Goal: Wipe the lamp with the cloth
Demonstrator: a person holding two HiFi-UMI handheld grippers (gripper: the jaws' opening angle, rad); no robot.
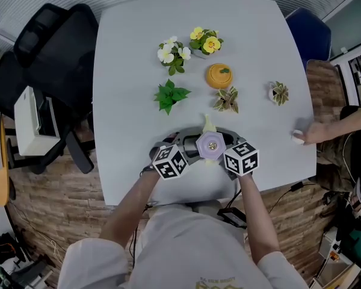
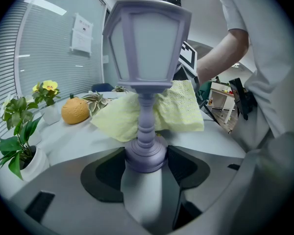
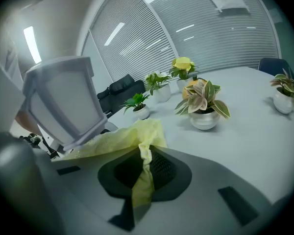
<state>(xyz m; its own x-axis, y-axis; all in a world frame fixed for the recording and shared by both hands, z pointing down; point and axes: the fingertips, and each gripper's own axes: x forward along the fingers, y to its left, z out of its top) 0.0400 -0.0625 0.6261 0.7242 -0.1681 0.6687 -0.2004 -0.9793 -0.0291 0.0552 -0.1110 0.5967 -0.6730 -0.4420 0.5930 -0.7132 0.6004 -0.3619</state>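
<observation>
The lamp point(image 1: 211, 144), a pale purple lantern on a turned stem, is at the near edge of the tabletop point(image 1: 132, 53), right in front of the person and between the 2 claws. The left claw point(image 1: 191, 142) is pinching it by the round foot. In the left gripper view both jaws press against the sides of that foot, and the lamp point(image 2: 147, 48) stands upright above the left claw point(image 2: 145, 158). I cannot tell whether the foot rests on the tabletop.

The right claw point(image 1: 228, 142) is pressed together on the cloth point(image 1: 208, 124). In the right gripper view a twisted fold of the yellow cloth point(image 3: 132, 136) is caught between the jaws of the right claw point(image 3: 144, 168). The rest fans out toward the lamp point(image 3: 63, 102), running under the lantern head. From the left claw's side, the cloth point(image 2: 181, 111) shows behind the stem and spreads to both sides of it.

Farther back on the tabletop stand 5 small plants, well apart from the lamp: a white-flowered one point(image 1: 171, 54), a yellow-flowered one point(image 1: 206, 42), a green one point(image 1: 170, 95), a striped-leaf one point(image 1: 227, 99) and a small one point(image 1: 279, 93) off to the right. An orange pot point(image 1: 219, 75) sits among them. Another person's hand point(image 1: 307, 136) rests at the tabletop's right edge. A black chair point(image 1: 54, 47) stands beside the far left corner.
</observation>
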